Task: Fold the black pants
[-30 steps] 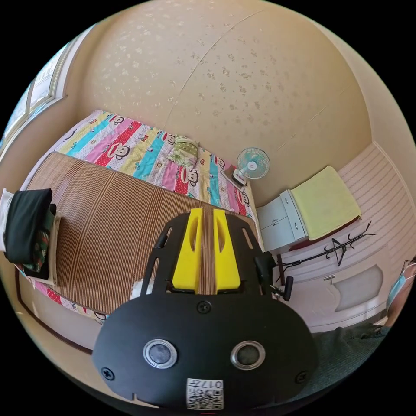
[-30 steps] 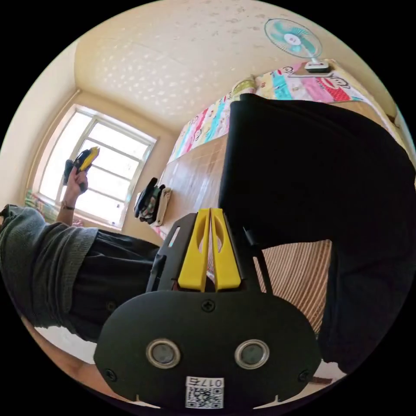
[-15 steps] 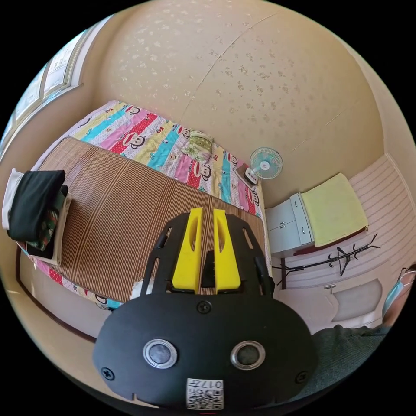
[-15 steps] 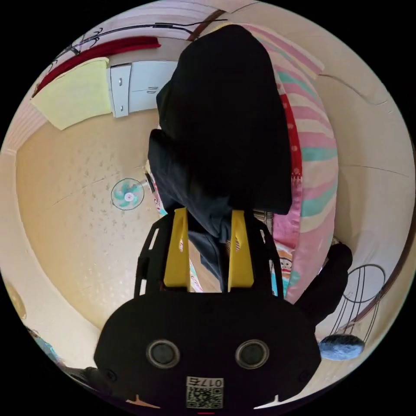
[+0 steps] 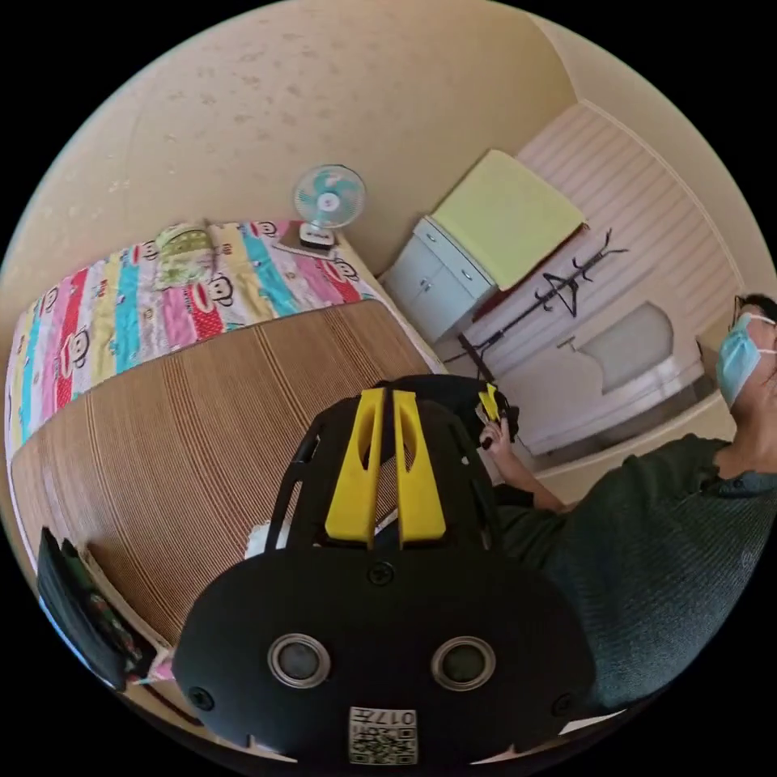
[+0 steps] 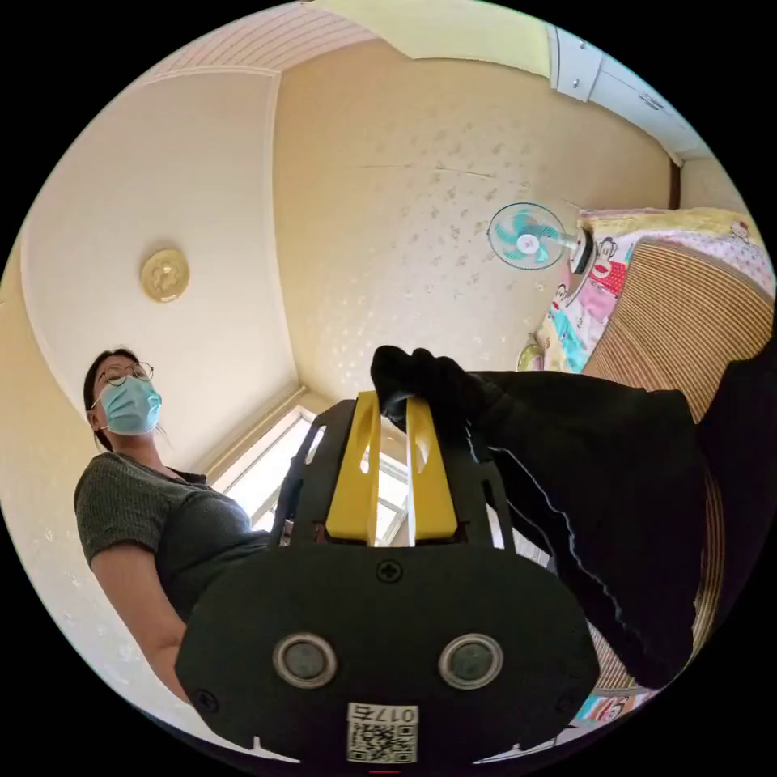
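Note:
The black pants [image 6: 599, 477] hang in a bunch from my right gripper [image 6: 394, 398], whose yellow jaws are shut on a fold of the cloth at their tips. The rest of the pants droops to the right over the brown striped mat [image 6: 680, 316]. In the left gripper view, my left gripper [image 5: 388, 394] is above the mat [image 5: 202, 421] with its jaws nearly together and nothing between them. Just past its tips lies a strip of the pants [image 5: 441, 387], and the right gripper [image 5: 489, 402] sits in the person's hand beside them.
A stack of folded clothes [image 5: 77, 619] sits at the mat's near left corner. A fan [image 5: 328, 197] stands on the colourful sheet at the bed's far end, beside a white cabinet [image 5: 433, 275] and a coat rack [image 5: 558, 287]. The person [image 5: 647, 550] stands right of the bed.
Both cameras have swung round. The right jaws, open around the black pants half a second ago, have shut on them and hold them up. The left jaws have narrowed.

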The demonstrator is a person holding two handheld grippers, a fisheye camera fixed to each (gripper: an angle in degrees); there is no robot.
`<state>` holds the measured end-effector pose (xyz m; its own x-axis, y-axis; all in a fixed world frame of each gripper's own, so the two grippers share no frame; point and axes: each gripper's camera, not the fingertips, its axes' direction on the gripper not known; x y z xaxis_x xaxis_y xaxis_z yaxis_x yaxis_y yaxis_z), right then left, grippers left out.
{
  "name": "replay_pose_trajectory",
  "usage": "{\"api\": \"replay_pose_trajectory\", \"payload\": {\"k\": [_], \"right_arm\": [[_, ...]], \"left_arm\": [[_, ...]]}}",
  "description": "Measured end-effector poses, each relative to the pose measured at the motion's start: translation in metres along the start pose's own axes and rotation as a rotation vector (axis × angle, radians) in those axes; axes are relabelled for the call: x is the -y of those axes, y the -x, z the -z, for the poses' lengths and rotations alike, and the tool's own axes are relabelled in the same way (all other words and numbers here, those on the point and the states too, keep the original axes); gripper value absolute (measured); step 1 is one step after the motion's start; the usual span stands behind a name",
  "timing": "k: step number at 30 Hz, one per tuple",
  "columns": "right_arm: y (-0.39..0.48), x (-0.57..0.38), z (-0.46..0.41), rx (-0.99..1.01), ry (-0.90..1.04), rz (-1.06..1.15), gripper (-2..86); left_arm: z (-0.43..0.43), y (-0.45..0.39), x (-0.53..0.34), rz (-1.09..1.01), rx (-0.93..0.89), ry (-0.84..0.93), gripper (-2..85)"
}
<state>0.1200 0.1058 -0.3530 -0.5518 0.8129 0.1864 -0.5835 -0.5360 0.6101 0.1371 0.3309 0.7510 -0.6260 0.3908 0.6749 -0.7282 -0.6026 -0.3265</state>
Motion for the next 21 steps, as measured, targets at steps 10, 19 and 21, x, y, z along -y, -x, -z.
{"api": "replay_pose_trajectory", "payload": {"k": [10,19,21], "right_arm": [[0.202,-0.074,-0.260,0.112,0.678,0.386,2.2],[0.279,-0.147,-0.254,0.233,0.736,0.512,2.3],[0.275,-0.161,-0.229,0.157,0.666,0.525,2.4]], "left_arm": [[-0.087,-0.145,0.037,-0.368,0.145,0.092,17.0],[0.034,-0.072,0.000,-0.090,-0.182,-0.215,1.6],[0.066,-0.054,-0.012,-0.040,-0.205,-0.261,0.8]]}}
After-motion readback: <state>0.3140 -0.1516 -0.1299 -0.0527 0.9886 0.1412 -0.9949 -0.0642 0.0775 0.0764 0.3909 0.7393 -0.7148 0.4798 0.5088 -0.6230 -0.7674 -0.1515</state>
